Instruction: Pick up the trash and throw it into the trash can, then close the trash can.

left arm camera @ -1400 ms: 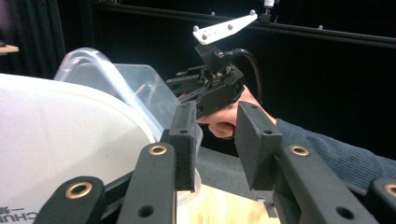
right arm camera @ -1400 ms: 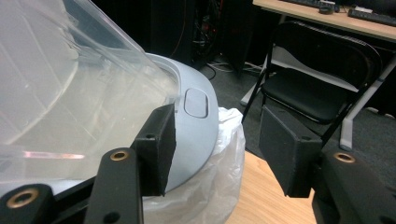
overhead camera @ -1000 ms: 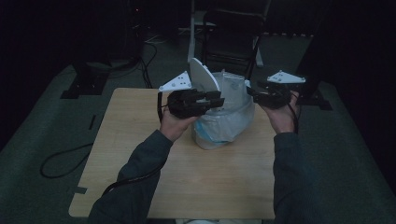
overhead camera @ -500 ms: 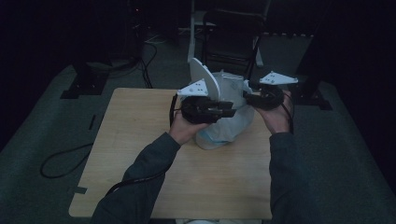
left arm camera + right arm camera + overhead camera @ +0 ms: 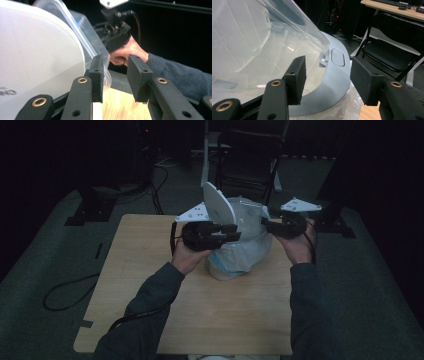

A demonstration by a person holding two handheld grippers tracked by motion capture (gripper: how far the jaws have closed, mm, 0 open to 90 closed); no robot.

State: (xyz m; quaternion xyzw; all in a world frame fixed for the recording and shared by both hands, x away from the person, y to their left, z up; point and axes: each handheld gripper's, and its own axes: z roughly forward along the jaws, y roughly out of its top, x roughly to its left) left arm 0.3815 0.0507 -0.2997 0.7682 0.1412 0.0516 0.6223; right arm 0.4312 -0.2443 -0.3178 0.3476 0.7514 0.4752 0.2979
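Both grippers (image 5: 235,231) (image 5: 267,225) flank a clear container (image 5: 245,212), its base hidden by wrapping (image 5: 235,262)

In the high view, the left gripper (image 5: 227,234) at the centre of the frame covers part of the clear plastic container (image 5: 247,227), and its jaw tips merge with the dark body, so their gap cannot be read there. The bag (image 5: 235,262) under the container hides whatever it rests on. The right gripper (image 5: 272,226), right of centre, has its jaws lost against the container's edge. Both of the person's forearms are cut off by the bottom edge.

In the left gripper view, the white lid (image 5: 37,57) runs off the left edge and its printed mark at lower left is blurred beyond reading. In the right gripper view, the container runs off the top and left edges.
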